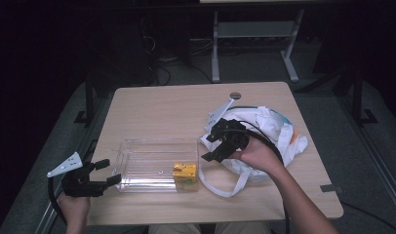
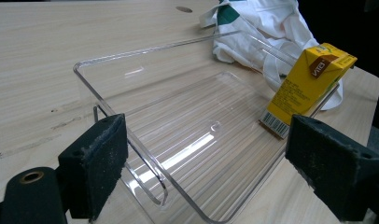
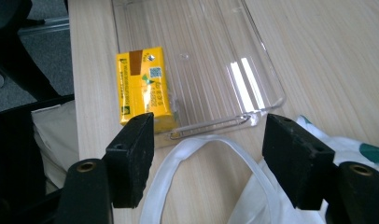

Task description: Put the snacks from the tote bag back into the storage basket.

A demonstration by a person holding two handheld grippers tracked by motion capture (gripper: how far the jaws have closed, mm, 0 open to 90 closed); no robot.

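The left gripper's (image 1: 104, 172) fingers (image 2: 96, 163) stand wide apart with nothing between them. They hover at the near left corner of a clear tray (image 2: 131, 65), one pad left of the tray's end wall and the other out past its near long wall, neither touching it. In the high view this gripper sits off the counter's (image 1: 157, 105) left front edge, held by the left hand (image 1: 74, 207), its grey plate up.

The right gripper's (image 1: 216, 146) fingers (image 3: 131, 154) are also spread wide and hold nothing. They hang just above the counter, pointing toward the tray's right end, over a white strap loop (image 3: 201, 144) that lies on the wood just beside the tray. The right hand (image 1: 257, 156) holds this gripper above a crumpled white bag (image 1: 279, 131), which lies on the right half of the counter; the strap belongs to it. The bag carries teal markings and a bit of orange.

The tray (image 1: 152, 165) is ribbed, transparent and lies flat at the front centre of the counter. A yellow carton (image 1: 185, 173) stands tilted in its front right corner, leaning against the end wall, brown top upward, barcode low on one side.

A round dark disc (image 1: 235, 95) sits in the counter near the far edge.
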